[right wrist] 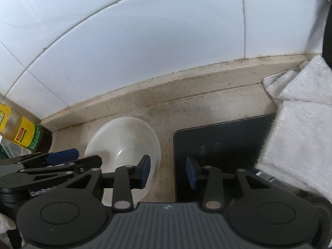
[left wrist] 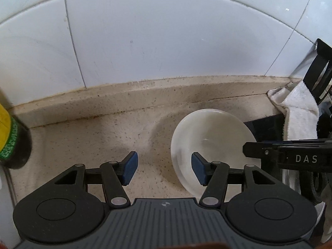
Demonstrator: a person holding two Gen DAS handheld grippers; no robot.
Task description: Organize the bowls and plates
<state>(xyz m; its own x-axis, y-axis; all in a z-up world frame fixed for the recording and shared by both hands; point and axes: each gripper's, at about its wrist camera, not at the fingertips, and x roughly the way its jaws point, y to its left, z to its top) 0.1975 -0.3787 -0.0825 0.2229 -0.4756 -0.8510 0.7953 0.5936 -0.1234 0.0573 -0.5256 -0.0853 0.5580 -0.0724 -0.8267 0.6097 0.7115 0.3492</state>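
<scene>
Two hand-held grippers are working low over a speckled beige surface [left wrist: 128, 128] that runs up to a white tiled wall [left wrist: 166, 41]. Left hand-held gripper [left wrist: 164, 171] is level and pointing at the wall, its blue-padded fingers [left wrist: 130, 168] spread wide with nothing between them; its right-side finger overlaps the near rim of a translucent white bowl [left wrist: 213, 139], though I can't tell if it's actually touching. That bowl sits upright on the surface, just left of a dark flat slab [right wrist: 224, 145]. Right hand-held gripper [right wrist: 168, 171] is also released and gripping nothing, hovering with one finger over the bowl's right edge and the other over the slab, so the gap between bowl and slab lines up between them. From the right wrist view the left hand-held gripper comes in from the left side, close beside the bowl. A white towel [right wrist: 305, 108] lies bunched on the right, overlapping the slab's far edge, and a bottle with a yellow and green label [right wrist: 27, 132] stands over on the left near the wall.
</scene>
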